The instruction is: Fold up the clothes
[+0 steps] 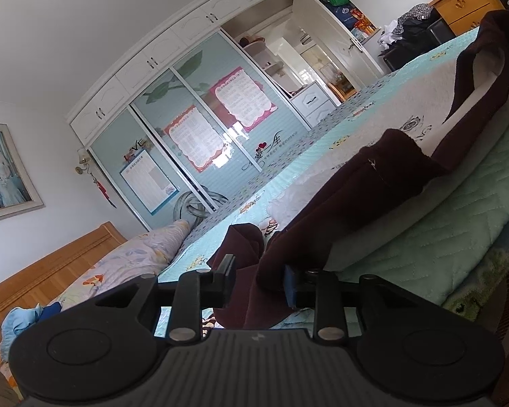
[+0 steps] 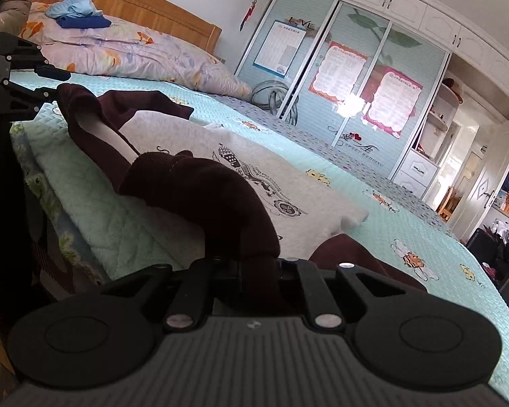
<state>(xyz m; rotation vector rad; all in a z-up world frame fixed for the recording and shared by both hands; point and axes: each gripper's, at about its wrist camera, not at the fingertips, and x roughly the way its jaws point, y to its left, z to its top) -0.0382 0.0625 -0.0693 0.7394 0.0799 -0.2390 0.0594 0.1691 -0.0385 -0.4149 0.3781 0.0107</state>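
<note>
Clothes here means one garment (image 2: pixel 247 169), white-bodied with dark maroon sleeves and trim, lying flat near the side edge of the bed (image 2: pixel 407 224) closest to you, on its pale green quilted cover. Beyond the garment the cover runs bare toward the sliding-door wardrobe (image 2: pixel 356 78), so you have open surface on that far side; toward the wooden headboard (image 2: pixel 135 3) the floral pillows (image 2: pixel 125 51) and a small pile of blue clothes (image 2: pixel 78 13) close it off. The mattress edge drops away just beside the garment's near hem, leaving you little margin on your side. Your left gripper (image 1: pixel 259 283) sits low at one end of the garment with its jaws partly apart and a bunch of maroon fabric between them; the blue pad touches the cloth, but you cannot tell whether the black finger on the other side presses it. Your right gripper (image 2: pixel 258 271) is at the other end, jaws nearly together and pinched on a thick fold of maroon sleeve that humps up just ahead of the fingers.
</note>
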